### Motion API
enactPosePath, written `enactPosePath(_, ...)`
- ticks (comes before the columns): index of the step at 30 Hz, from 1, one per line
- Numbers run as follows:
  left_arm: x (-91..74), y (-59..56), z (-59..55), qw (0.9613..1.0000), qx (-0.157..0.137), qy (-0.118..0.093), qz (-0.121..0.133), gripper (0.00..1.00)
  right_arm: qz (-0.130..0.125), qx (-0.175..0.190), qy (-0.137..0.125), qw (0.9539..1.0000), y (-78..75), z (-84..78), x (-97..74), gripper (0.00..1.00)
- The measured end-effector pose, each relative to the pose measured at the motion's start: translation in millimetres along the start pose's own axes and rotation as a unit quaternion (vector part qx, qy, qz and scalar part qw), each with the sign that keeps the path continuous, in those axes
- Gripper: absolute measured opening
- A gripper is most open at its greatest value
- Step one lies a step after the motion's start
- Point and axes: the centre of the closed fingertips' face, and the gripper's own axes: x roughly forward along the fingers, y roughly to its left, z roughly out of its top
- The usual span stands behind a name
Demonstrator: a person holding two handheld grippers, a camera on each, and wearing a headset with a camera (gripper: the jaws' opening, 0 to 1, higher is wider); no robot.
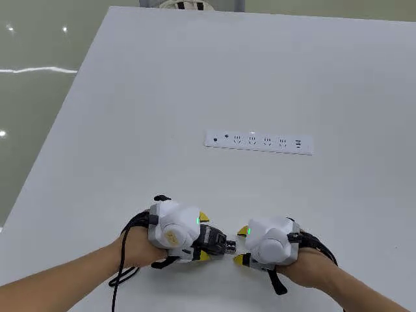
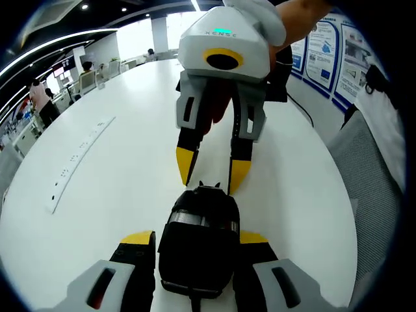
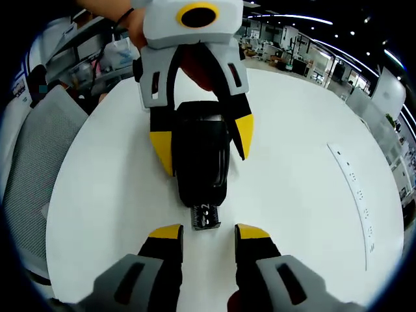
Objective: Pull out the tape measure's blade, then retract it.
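a person at a white worktop (image 1: 195,78) holds two hand-held grippers nose to nose near its front edge, with a black tape measure (image 3: 203,156) between them. the left gripper (image 2: 195,237), carried in the left hand (image 1: 138,248), has its yellow-tipped jaws clamped on the sides of the tape measure's case. the case sits low over the worktop, and whether it rests on the surface cannot be told. the mouth of the case points toward the right gripper (image 3: 208,232), whose jaws stand apart. a short stub of blade with its metal end hook (image 3: 205,216) juts from the case. it lies just ahead of the gap between the right jaws' tips, in line with it, and neither tip touches it. the right hand (image 1: 311,265) grips the right gripper's white body from behind. a black cable (image 1: 119,281) trails from the left gripper back toward the person. farther back on the worktop, well apart from the grippers, a white power strip (image 1: 259,141) lies flat with its sockets facing up. beyond the worktop's left side, a glossy floor (image 1: 32,71) reflects ceiling lights. in the right gripper view a grey mesh chair (image 3: 36,162) stands beside the worktop. in the left gripper view printed posters (image 2: 322,49) hang on a wall beyond it.
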Motion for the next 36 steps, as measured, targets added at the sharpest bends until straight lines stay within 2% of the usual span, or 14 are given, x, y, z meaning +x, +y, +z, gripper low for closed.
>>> enactPosePath(22, 1.2, -1.9, 0.4, 1.0000, 0.009, 0.001, -0.004, 0.40, 0.012, -0.013, -0.004, 0.9998, 3.0, 5.6, 6.9, 0.19)
enactPosePath(36, 0.6, -1.8, 0.6, 0.9999, 0.013, 0.003, -0.003, 0.39, 0.012, -0.026, -0.007, 0.9996, 2.3, 6.3, 6.7, 0.16)
